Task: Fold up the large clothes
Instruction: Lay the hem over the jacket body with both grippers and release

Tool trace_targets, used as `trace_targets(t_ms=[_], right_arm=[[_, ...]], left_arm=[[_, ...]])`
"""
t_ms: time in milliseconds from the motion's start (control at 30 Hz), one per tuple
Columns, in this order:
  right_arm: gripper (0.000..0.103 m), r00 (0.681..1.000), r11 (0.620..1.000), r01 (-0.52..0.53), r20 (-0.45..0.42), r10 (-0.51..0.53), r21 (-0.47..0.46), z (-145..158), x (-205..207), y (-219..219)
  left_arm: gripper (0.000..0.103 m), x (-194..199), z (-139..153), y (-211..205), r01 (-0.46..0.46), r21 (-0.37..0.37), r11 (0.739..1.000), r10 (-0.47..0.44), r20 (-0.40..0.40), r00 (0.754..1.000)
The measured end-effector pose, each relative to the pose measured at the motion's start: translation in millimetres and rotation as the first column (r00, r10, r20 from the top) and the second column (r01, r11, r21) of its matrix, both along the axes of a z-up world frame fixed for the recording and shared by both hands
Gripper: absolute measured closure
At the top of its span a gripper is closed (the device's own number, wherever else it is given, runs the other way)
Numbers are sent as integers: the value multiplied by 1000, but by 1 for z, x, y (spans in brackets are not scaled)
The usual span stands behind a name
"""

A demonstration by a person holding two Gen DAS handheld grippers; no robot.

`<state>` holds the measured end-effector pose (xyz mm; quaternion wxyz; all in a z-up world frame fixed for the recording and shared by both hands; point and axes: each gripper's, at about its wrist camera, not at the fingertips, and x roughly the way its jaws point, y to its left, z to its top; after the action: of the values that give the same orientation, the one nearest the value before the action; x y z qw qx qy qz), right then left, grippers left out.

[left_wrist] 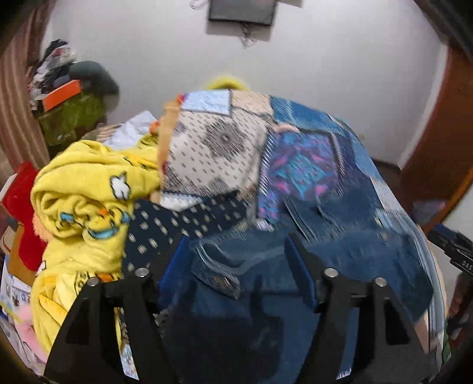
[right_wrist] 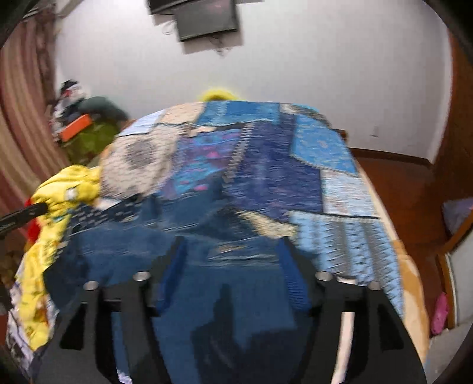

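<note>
Dark blue jeans [left_wrist: 236, 283] lie on a bed covered by a blue patchwork quilt [left_wrist: 319, 159]. My left gripper [left_wrist: 236, 236] is open, its fingers spread wide just above the waistband and back pocket. In the right wrist view the jeans [right_wrist: 224, 283] fill the foreground, and my right gripper [right_wrist: 233, 239] is open above them, holding nothing. The quilt [right_wrist: 266, 165] stretches beyond. Both views are blurred by motion. The right gripper's body shows at the right edge of the left wrist view [left_wrist: 455, 245].
A crumpled yellow cartoon-print blanket [left_wrist: 88, 192] lies left of the jeans, also in the right wrist view [right_wrist: 65, 183]. Clutter with an orange box [left_wrist: 60, 94] stands at the back left by a striped curtain. A wall screen [right_wrist: 207, 20] hangs above. Wooden floor [right_wrist: 399, 183] lies right of the bed.
</note>
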<state>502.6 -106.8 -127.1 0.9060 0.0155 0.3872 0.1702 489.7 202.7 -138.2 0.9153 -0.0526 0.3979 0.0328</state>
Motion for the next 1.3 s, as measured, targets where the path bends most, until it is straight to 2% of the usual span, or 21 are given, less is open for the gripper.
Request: trace_targets(t_ms=[67,233,333,400,467,567,633,667,700,733,767,800,833,867,1033,1133,1200,1300], right_arm=[[26,998,998,-57,-10,57,9,-4,-14,21],[25,980,983,-182,-79,181,-9,-33,-29,64],[25,969,975,-219,-123,212,-43,-53,-31,81],[25,964,969,-234,-145,221,-79,-66,-29,85],[25,967,968,-228,-144,212,-104,-73,-27,80],[24,970,972,-218,-130,206,-91,-75,-23,64],[24,978,977,-179,-126,164,-119,-75,-18,51],[24,977,976,-186,-129,171,-112,-75,-17,47],[24,970,975,-209,-142,197,-77,-75,-16,43],[24,966,974,-223,-148,214,-47,-76,-18,37],[24,970,976,-208,-143,198,-58,-75,-20,32],[23,979,978,-173,-130,158,-114,-75,-23,29],[22,985,973,-141,-121,120,-185,-77,-26,25],[21,986,969,-139,-122,116,-203,-79,-28,19],[21,984,988,-98,-161,78,-122,-76,-41,-21],[17,985,989,-37,-170,13,-144,-72,-50,-40],[14,980,993,13,-194,-37,-120,-71,-57,-57],[14,963,989,93,-241,-118,-115,-73,-64,-78]], left_arm=[[33,-4,-11,-10,37,-5,999,-38,-41,998],[33,-4,-60,-32,101,-16,995,-102,-168,980],[33,3,-88,-42,128,-25,991,-130,-227,965],[33,10,-98,-43,128,-25,991,-130,-235,963],[32,20,-103,-38,101,-3,995,-99,-229,969],[32,39,-107,-15,20,19,1000,-15,-214,977],[32,49,-109,5,-48,37,998,55,-203,978],[31,53,-111,14,-71,35,997,77,-200,977],[25,56,-114,25,-91,5,996,90,-208,974],[24,57,-116,32,-98,-34,995,88,-214,973],[24,54,-116,37,-103,-62,993,88,-214,973],[24,51,-116,40,-111,-84,990,91,-212,973],[24,46,-114,40,-117,-86,989,97,-208,973],[24,41,-113,38,-121,-73,990,103,-212,972],[24,4,-108,22,-49,50,998,59,-232,971],[20,-19,-105,18,-22,120,993,51,-240,970],[20,-42,-104,20,-22,116,993,52,-258,965],[20,-72,-101,27,-50,70,996,66,-260,963]])
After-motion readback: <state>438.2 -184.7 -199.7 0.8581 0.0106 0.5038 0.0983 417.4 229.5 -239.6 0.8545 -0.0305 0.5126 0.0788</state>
